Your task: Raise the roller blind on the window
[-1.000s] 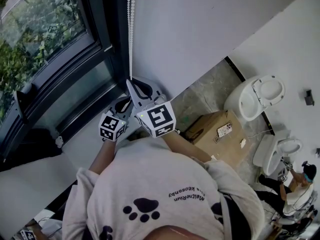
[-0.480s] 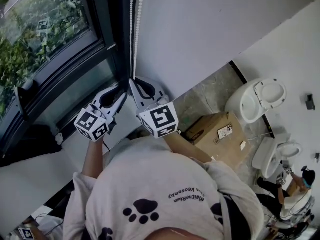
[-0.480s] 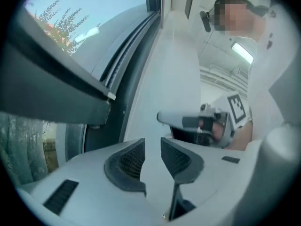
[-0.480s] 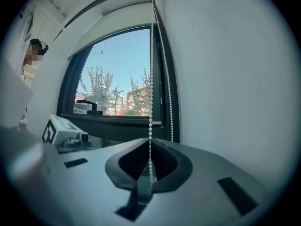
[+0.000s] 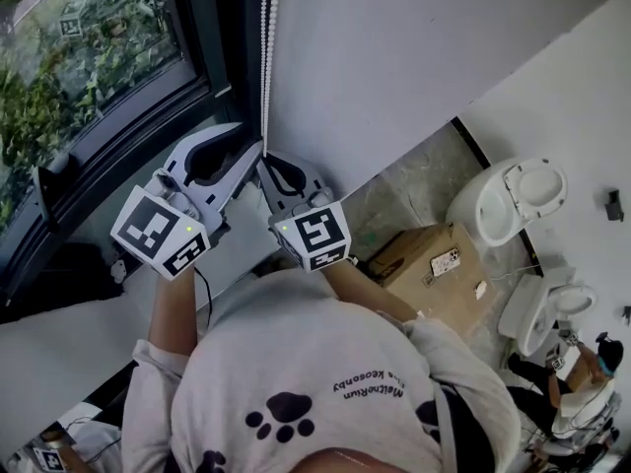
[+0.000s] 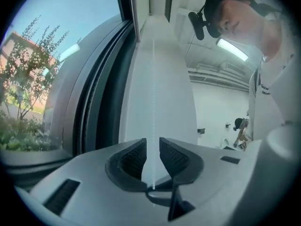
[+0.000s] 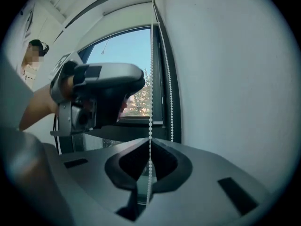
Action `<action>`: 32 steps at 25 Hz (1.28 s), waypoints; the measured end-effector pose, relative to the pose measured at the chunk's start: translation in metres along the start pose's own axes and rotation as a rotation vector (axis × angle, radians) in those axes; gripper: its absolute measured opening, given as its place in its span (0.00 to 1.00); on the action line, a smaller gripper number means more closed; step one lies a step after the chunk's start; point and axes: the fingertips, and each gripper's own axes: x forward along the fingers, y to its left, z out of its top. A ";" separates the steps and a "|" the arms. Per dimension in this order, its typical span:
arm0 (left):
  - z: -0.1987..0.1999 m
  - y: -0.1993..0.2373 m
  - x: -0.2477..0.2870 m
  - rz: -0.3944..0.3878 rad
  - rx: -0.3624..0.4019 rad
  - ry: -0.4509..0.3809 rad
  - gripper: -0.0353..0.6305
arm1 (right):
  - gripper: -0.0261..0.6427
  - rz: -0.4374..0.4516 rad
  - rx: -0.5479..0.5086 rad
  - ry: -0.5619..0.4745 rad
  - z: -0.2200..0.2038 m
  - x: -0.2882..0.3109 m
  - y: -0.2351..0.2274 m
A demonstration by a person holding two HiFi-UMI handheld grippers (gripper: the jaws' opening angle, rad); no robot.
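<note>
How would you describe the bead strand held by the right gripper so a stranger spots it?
Find the dark window frame where it meets the white wall; two white bead strands hang there. It is the strand on the window side, pinched in the right gripper; the other strand runs outside its jaws, nearer the wall.

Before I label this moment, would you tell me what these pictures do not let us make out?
- Roller blind: no view shows it clearly; the head view's top edge cuts off the window and bead chain.
- Chain's lower loop: hidden behind the right gripper, shut on the chain.
- Left gripper: jaws have just been closing, apart around the chain, which is blurred faint in its view.
- Print on the cardboard box: too small to read.
</note>
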 end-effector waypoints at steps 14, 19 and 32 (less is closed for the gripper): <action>0.087 -0.008 0.025 -0.016 0.174 -0.044 0.10 | 0.06 0.020 -0.019 0.003 0.000 -0.002 0.005; 0.086 -0.009 0.026 -0.038 0.144 -0.047 0.07 | 0.06 0.023 -0.022 0.002 -0.001 -0.002 0.004; 0.057 -0.003 0.021 -0.018 0.082 -0.032 0.07 | 0.06 0.028 -0.017 0.075 -0.031 -0.001 0.006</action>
